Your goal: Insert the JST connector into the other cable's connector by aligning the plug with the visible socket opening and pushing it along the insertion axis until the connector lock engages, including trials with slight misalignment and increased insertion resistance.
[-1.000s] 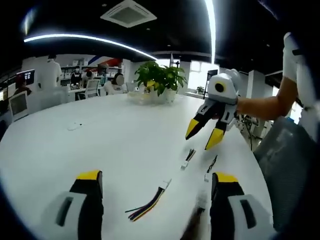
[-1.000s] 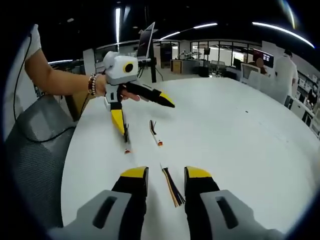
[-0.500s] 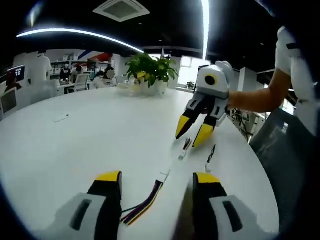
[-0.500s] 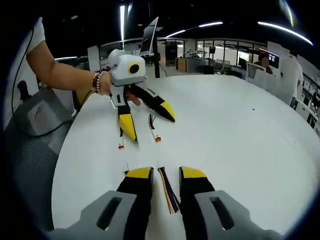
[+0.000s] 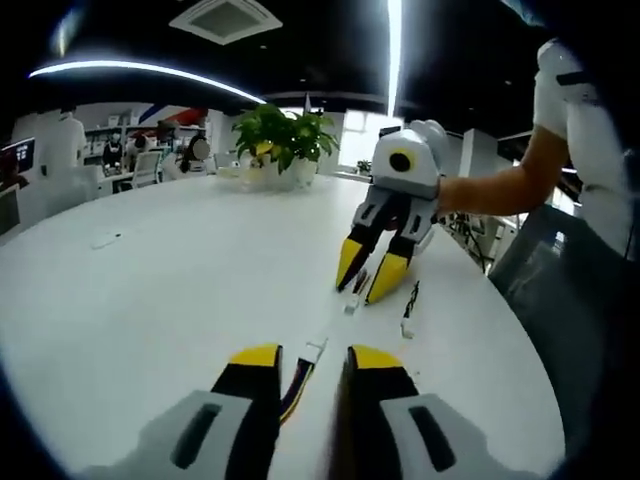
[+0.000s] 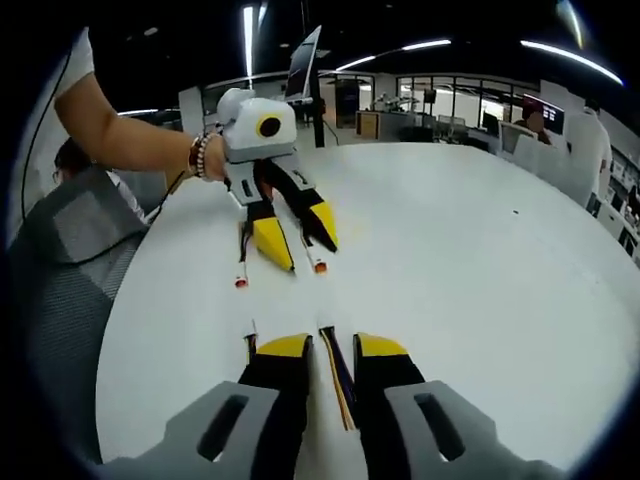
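Approach to pickup. The left gripper [image 5: 305,365] straddles the multicoloured cable [image 5: 297,380] lying on the white table [image 5: 150,280], jaws narrowed but not pinching; its white connector [image 5: 314,349] lies just ahead. The right gripper [image 5: 366,278], jaws spread, descends around a second short cable [image 5: 355,292] (a third cable [image 5: 408,308] lies just beside). A potted plant [image 5: 278,140] stands well apart, obstructing nothing.

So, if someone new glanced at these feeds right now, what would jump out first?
Probably the two yellow-tipped grippers facing each other over the white table: the right gripper straddles a short cable, while the left gripper closes around the multicoloured cable. A second short cable lies beside them, and a potted plant sits at the far edge.
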A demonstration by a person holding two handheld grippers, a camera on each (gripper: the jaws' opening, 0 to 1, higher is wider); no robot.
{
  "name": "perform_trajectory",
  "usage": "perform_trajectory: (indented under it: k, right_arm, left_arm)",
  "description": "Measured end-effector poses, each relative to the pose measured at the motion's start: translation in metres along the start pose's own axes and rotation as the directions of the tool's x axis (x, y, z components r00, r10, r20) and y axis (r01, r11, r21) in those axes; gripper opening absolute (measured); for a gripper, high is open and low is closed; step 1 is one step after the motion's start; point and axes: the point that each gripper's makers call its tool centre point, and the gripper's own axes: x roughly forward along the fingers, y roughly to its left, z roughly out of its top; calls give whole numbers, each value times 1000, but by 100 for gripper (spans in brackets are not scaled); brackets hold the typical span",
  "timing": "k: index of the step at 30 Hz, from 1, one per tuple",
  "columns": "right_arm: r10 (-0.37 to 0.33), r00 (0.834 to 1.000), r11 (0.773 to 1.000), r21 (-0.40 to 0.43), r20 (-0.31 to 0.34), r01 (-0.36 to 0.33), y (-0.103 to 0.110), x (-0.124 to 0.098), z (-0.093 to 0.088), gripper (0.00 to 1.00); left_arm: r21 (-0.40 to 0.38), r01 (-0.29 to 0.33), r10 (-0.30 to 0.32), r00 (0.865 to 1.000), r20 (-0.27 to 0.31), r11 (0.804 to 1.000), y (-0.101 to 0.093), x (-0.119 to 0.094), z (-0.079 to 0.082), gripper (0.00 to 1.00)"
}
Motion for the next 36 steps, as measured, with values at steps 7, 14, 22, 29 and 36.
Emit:
perform_trajectory:
  k: [7, 14, 22, 29, 36]
  right_arm:
    - [-15, 1000, 1000, 6, 19, 15, -2, 0, 0, 10]
    - [-21, 999, 1000, -3, 32, 21, -5, -1, -1, 4]
    - [-19, 999, 1000, -2, 36, 19, -5, -2, -1, 2]
    - [12, 1000, 997, -81, 23, -10, 3, -5, -1, 1]
    - [75, 997, 988, -134, 1, -74, 18, -13, 7, 0]
  left_arm:
    - [-1, 9, -9, 1000, 2, 1000, -1, 0, -1, 11]
    - [43, 40, -41, 999, 2, 998, -15, 1, 0, 1]
    - [73, 56, -55, 998, -16, 996, -21, 0, 0, 0]
    - [115, 83, -77, 996, -54, 990, -27, -1, -2, 0]
    - [167, 122, -107, 990, -96, 979, -40, -3, -1, 0]
